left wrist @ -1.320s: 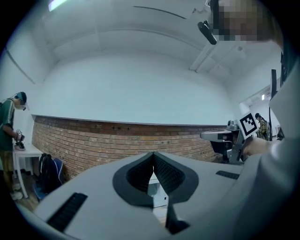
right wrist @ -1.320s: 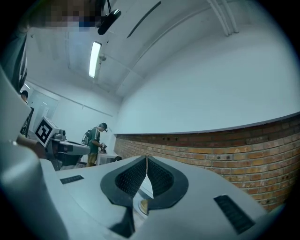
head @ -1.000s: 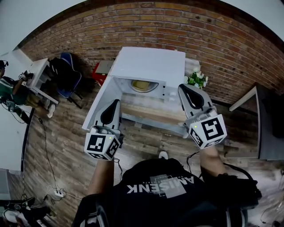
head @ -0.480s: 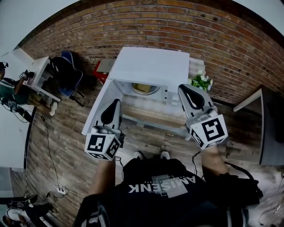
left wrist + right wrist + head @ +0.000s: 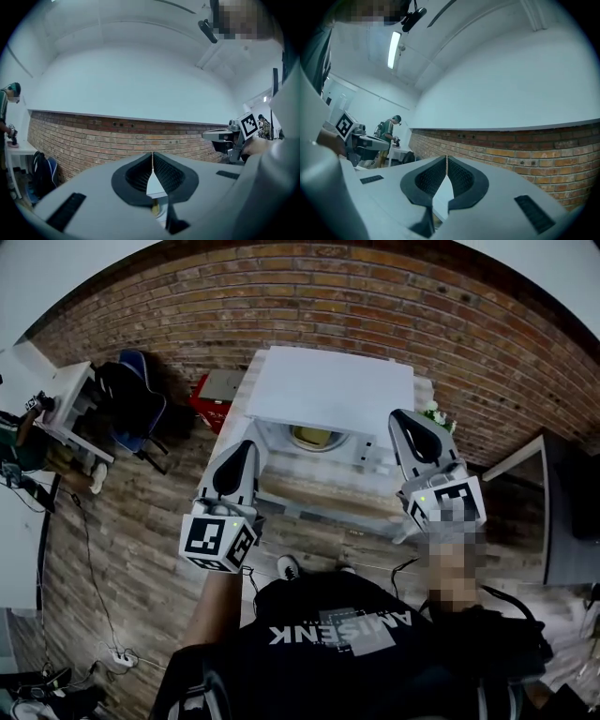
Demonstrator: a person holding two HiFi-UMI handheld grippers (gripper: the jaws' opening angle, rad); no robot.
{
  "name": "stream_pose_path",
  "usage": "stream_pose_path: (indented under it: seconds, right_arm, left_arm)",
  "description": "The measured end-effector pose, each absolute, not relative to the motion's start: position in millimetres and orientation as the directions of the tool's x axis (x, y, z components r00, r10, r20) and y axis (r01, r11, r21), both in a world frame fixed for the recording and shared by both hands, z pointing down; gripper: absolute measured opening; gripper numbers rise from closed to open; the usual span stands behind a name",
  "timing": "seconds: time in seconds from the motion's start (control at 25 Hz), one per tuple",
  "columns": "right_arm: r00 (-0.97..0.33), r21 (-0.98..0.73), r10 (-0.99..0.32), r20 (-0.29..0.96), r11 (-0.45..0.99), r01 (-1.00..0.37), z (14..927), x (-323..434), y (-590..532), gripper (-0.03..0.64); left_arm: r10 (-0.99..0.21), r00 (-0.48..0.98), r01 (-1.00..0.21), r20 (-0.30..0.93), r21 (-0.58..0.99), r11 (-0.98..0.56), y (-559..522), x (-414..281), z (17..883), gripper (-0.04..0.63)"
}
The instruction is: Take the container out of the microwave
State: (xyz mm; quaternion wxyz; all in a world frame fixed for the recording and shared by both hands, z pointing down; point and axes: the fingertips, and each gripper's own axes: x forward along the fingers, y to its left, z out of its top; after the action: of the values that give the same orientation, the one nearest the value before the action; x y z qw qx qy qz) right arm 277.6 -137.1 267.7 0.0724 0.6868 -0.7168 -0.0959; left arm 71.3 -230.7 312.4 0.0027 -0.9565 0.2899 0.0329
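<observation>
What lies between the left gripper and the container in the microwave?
In the head view, nothing loose: only the microwave's open front and a strip of bare wooden tabletop separate the left gripper from the container.

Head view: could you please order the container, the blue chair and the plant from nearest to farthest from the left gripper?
1. Container, inside the microwave, just ahead and right of the left gripper.
2. Blue chair, off to the left near the brick wall.
3. Plant, past the microwave's right side.
</observation>
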Motion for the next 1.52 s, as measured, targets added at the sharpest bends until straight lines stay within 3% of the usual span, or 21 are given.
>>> stream_pose_path:
  seconds: [0.76, 0.96, 1.04, 1.28, 1.4, 1.52]
  right_arm:
    - [0.056, 0.327, -0.998, 0.016, -0.048, -0.944, 277, 216, -221, 0.044]
    - [0.02, 0.358, -0.998, 0.063, 0.004, -0.934, 298, 194, -237, 0.067]
    - [-0.009, 0.358, -0.995, 0.095, 0.043, -0.933, 309, 190, -242, 0.155]
    - [-0.081, 0.355, -0.986, 0.144, 0.128, -0.926, 337, 181, -250, 0.162]
    - [-0.127, 0.35, -0.974, 0.187, 0.186, -0.918, 360, 176, -252, 0.173]
    - [-0.166, 0.37, -0.957, 0.238, 0.247, -0.895, 383, 168, -256, 0.175]
  left_arm:
    - [-0.43, 0.901, -0.427, -0.064, 0.056, -0.903, -306, 26, 338, 0.015]
    - [-0.398, 0.916, -0.396, -0.04, 0.057, -0.917, -312, 23, 350, 0.015]
    - [-0.406, 0.913, -0.404, -0.041, 0.058, -0.913, -314, 24, 352, 0.015]
    - [-0.431, 0.902, -0.43, -0.012, 0.056, -0.901, -309, 32, 368, 0.018]
    - [-0.434, 0.901, -0.434, 0.013, 0.064, -0.899, -303, 42, 377, 0.068]
    - [-0.451, 0.892, -0.452, 0.032, 0.074, -0.889, -304, 48, 384, 0.069]
